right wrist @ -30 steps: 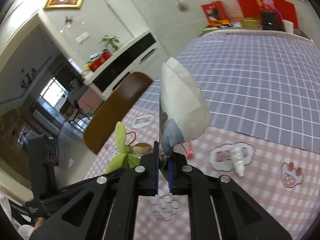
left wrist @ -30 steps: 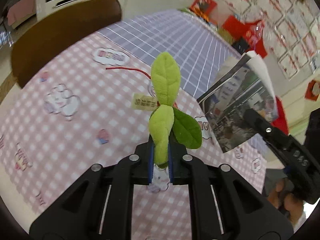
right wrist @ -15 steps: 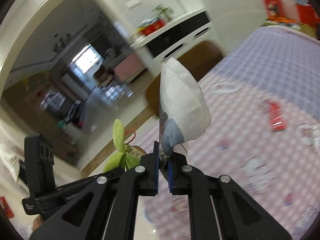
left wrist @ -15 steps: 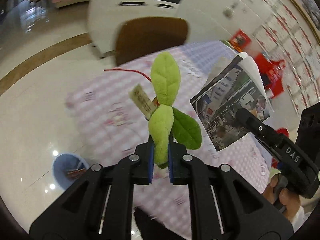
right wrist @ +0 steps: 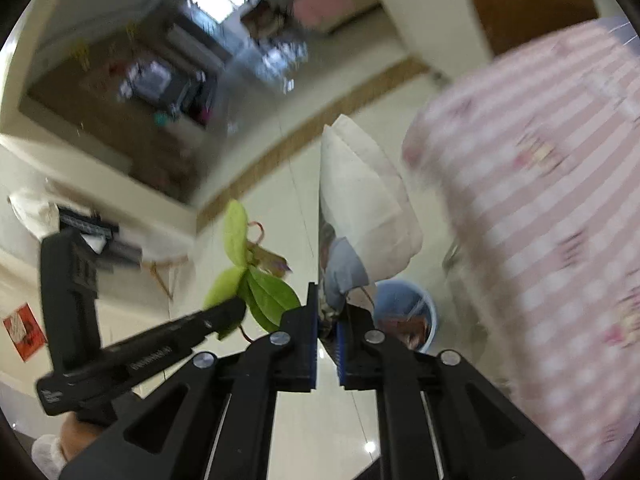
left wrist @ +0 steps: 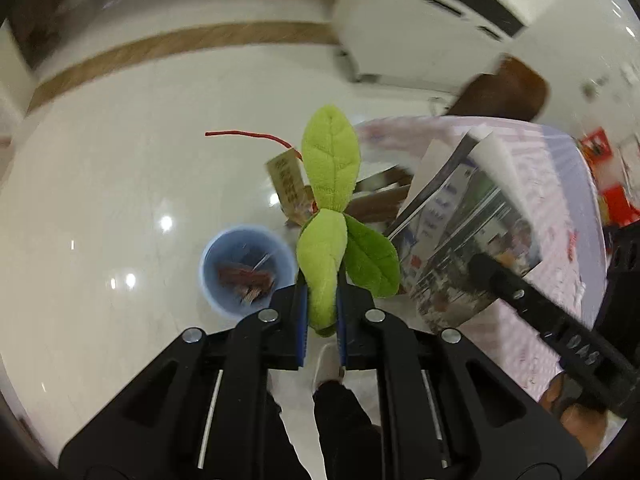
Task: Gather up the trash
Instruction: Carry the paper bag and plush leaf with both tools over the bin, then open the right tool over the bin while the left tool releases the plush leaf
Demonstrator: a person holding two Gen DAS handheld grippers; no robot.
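We pinch the soft, light plush leaf sprig [left wrist: 325,216] by one leaf in our left claw [left wrist: 322,320]; right claw [right wrist: 327,340] grips the floppy folded leaflet [right wrist: 362,208] at its edge.

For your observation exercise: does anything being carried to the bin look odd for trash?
Yes. The left gripper is shut on a green plush leaf sprig with its paper tag attached, above the blue bin. It looks like an intact toy, not rubbish.

Two grippers: left gripper [left wrist: 322,320], right gripper [right wrist: 327,328]. One plush leaf sprig [left wrist: 330,216], three leaves, one paper tag [left wrist: 286,178], one red string [left wrist: 248,135]. One folded printed paper [right wrist: 362,216]. One blue bin [left wrist: 244,268] lower centre. One pink-checked desk [right wrist: 552,216]. One brown chair [left wrist: 508,92].
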